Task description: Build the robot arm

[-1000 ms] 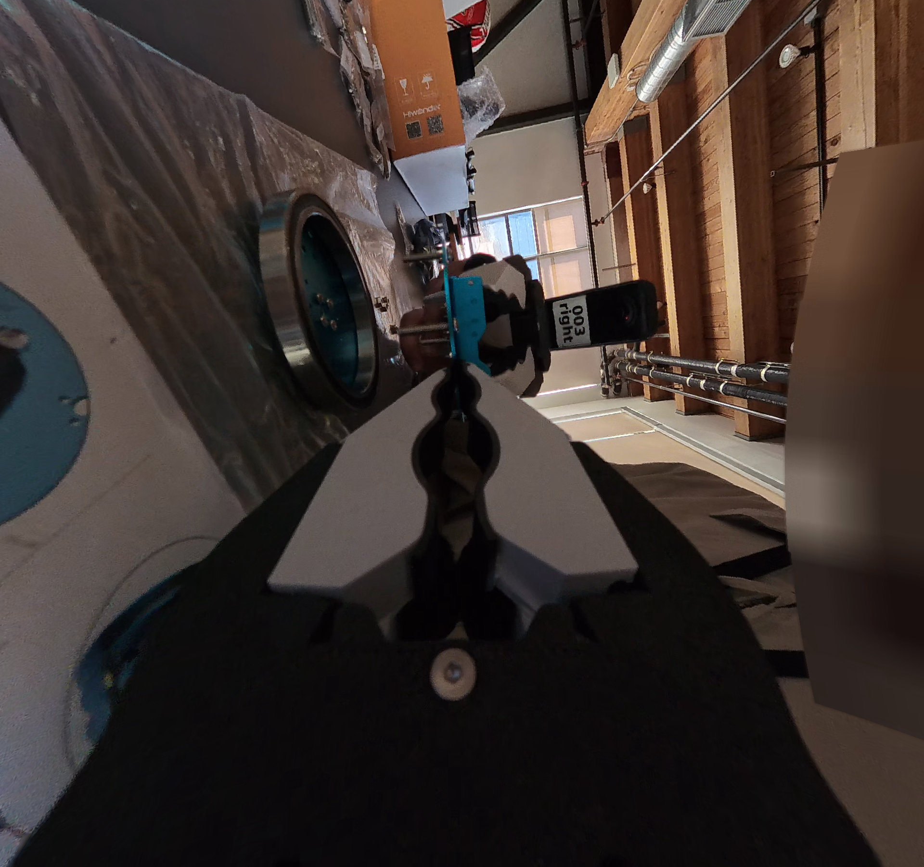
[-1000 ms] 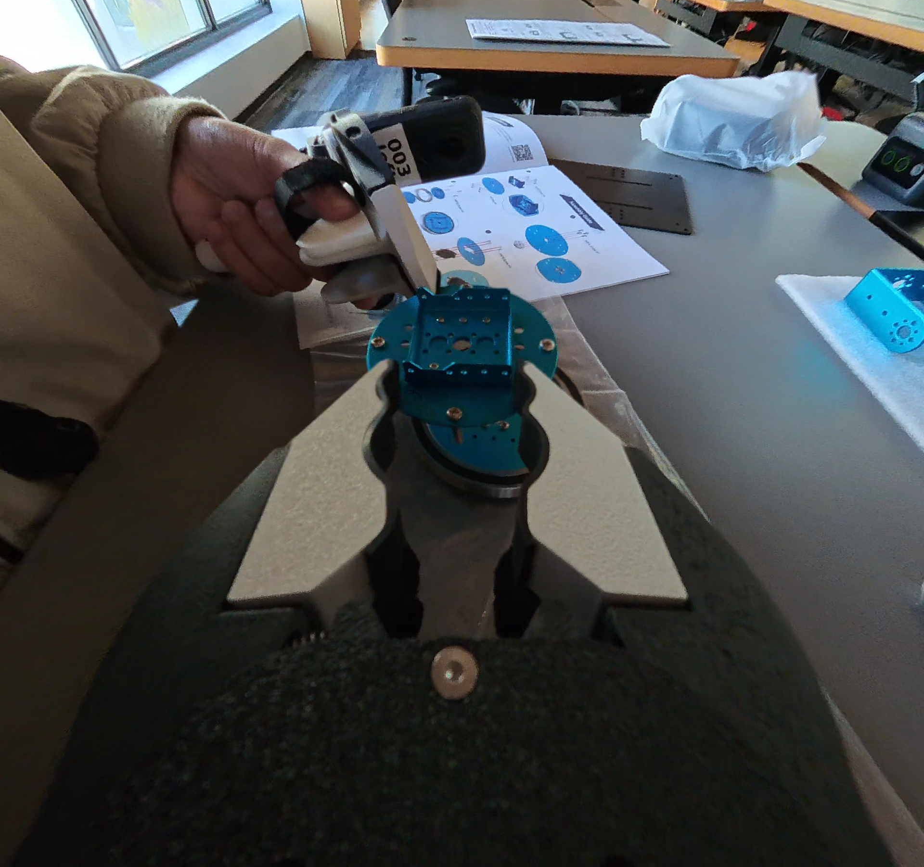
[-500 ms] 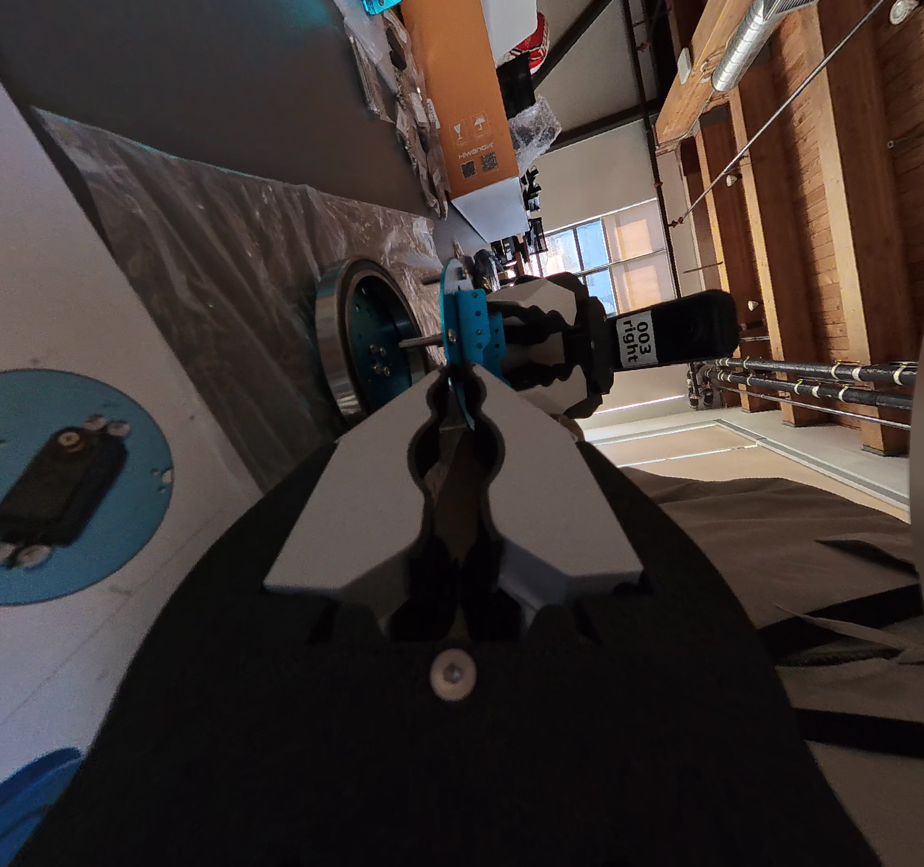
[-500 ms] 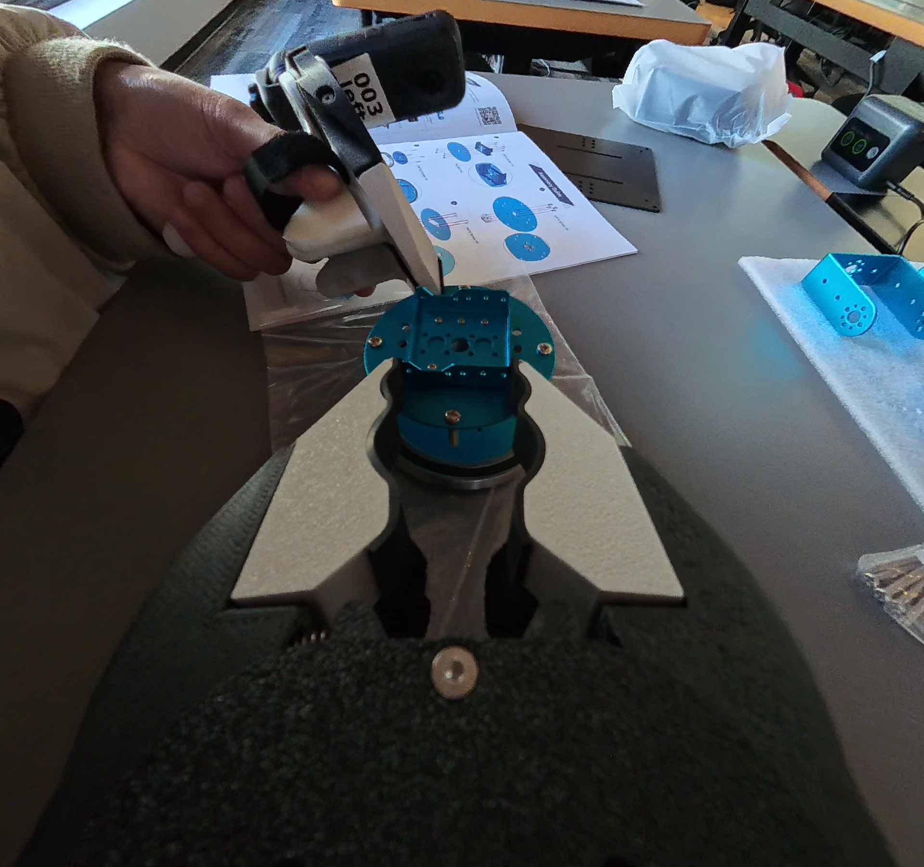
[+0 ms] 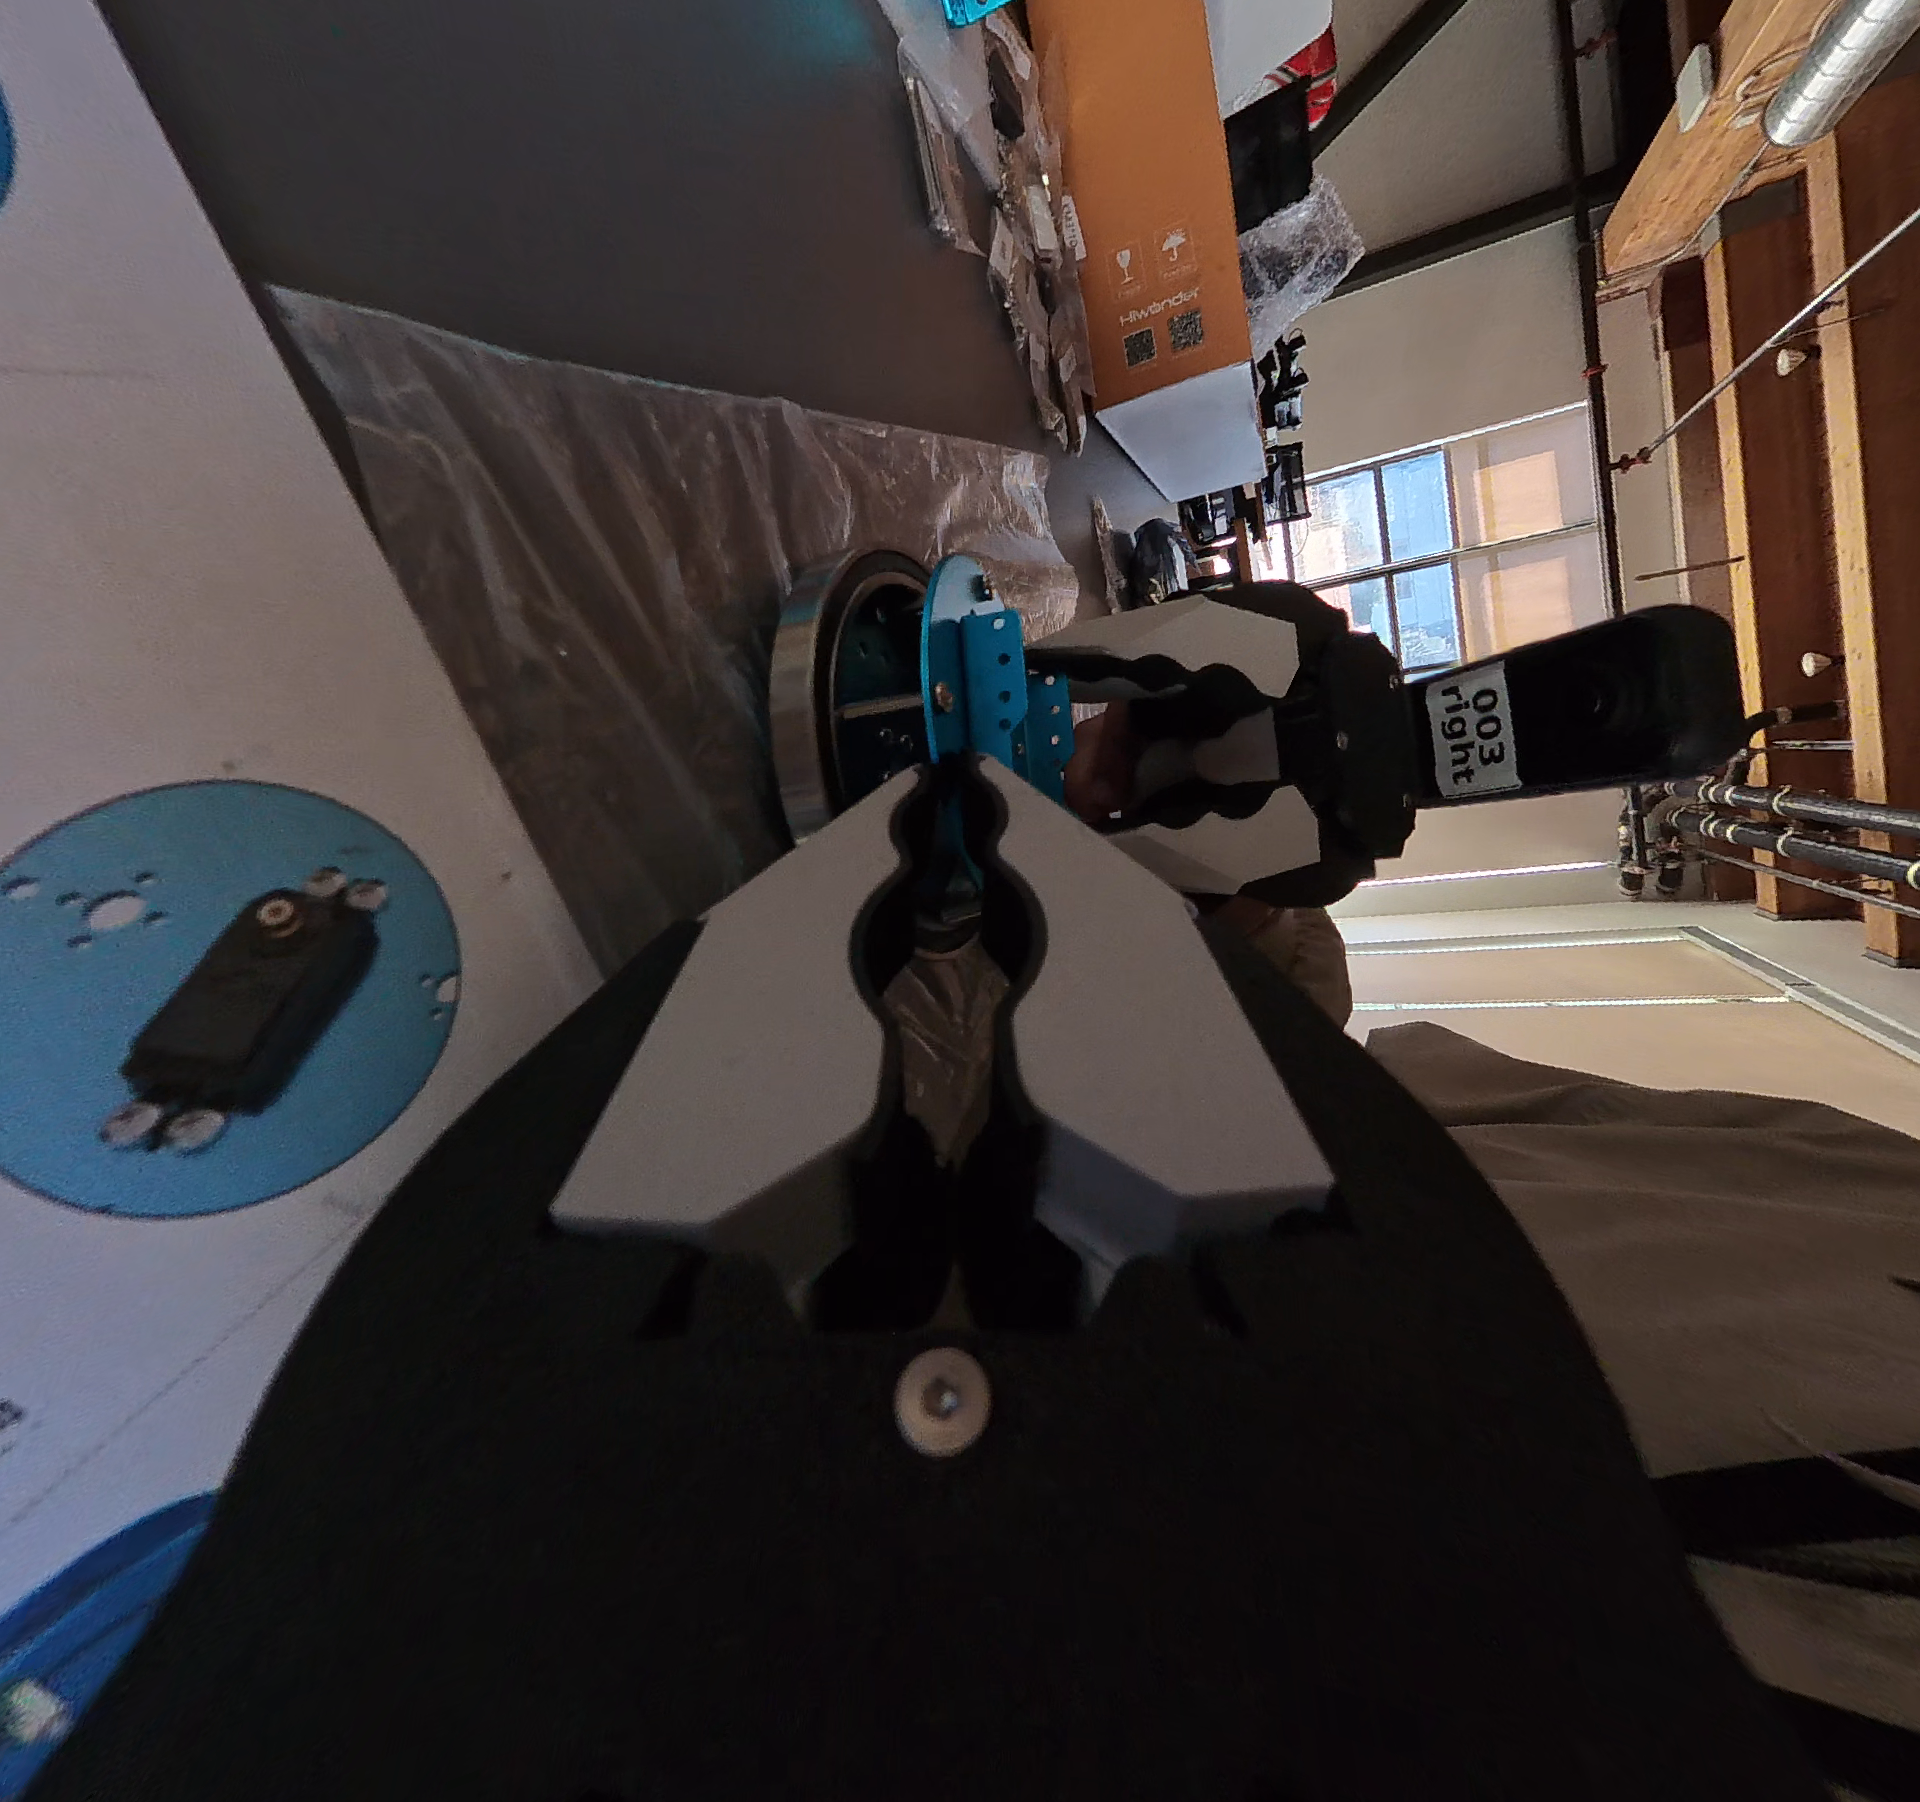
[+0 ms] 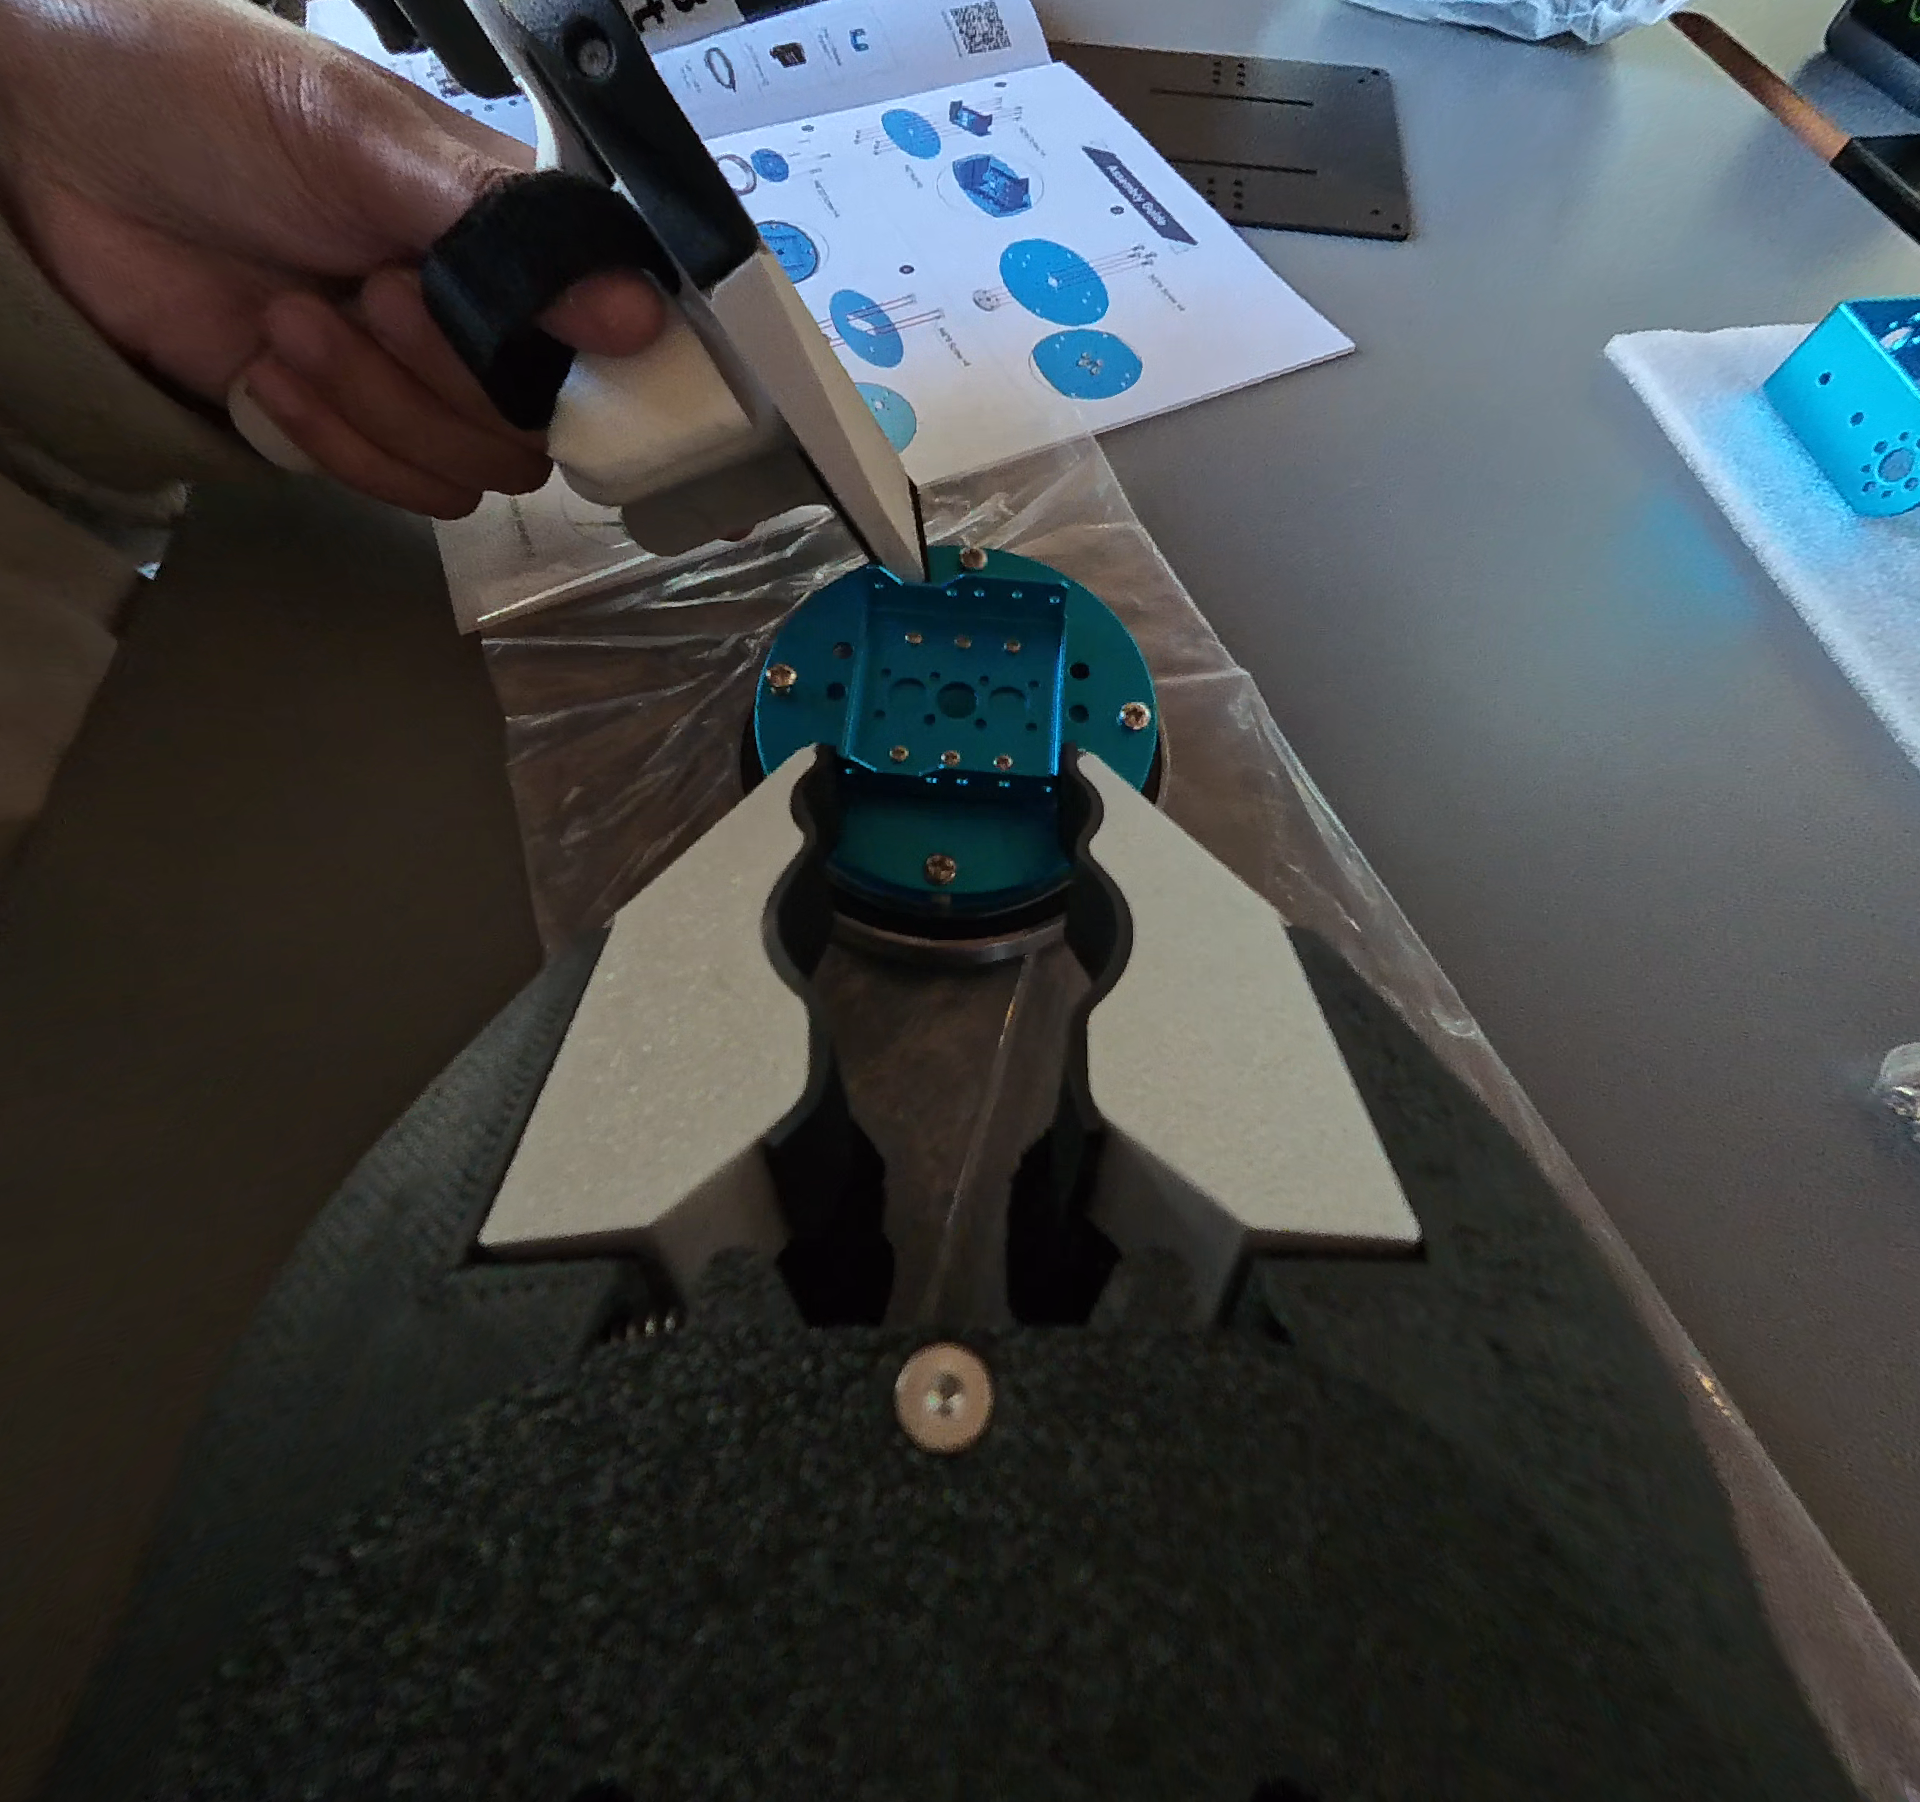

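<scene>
The blue disc (image 6: 954, 713) is hemmed in: the left hand-held gripper (image 6: 902, 547) comes down on its far edge, and the right hand-held gripper (image 6: 943, 796) closes off the near edge. An open booklet (image 6: 1039, 246) blocks the way beyond. Bare tabletop (image 6: 1455, 661) lies open toward the right, up to a white foam pad (image 6: 1714, 443).

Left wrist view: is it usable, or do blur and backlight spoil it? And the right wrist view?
Left wrist view: rolled sideways, window blown out, booklet soft up close, blue disc sharp. Right wrist view: evenly lit, disc crisp, wide-angle bending at edges, slight sheen on the plastic bag.
</scene>
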The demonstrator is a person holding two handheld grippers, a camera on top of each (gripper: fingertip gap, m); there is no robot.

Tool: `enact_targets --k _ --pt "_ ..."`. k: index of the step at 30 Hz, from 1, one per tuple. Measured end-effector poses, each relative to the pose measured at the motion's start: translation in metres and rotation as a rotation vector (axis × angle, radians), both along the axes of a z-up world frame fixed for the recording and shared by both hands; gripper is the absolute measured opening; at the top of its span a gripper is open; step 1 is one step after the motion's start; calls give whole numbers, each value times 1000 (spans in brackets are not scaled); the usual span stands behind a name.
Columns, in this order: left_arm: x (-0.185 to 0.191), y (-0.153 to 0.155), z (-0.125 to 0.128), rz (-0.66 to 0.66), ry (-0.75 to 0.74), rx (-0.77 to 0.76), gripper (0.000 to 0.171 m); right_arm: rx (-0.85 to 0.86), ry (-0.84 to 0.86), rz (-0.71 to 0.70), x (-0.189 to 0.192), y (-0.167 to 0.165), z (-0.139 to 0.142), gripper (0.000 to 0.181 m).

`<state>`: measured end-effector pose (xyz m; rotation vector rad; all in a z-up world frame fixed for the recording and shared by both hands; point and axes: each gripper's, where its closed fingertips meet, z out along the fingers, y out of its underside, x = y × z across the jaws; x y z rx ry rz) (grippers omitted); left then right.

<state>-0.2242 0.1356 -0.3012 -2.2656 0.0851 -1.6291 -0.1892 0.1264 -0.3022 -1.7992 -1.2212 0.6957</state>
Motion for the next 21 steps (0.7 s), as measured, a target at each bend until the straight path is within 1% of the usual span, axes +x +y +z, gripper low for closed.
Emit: enact_targets --k 8,21 --pt "0 3 6 15 -8 23 4 11 19 -16 -1 2 5 40" --pt "1 -3 0 2 -3 0 5 7 -10 -5 1 -2 1 41"
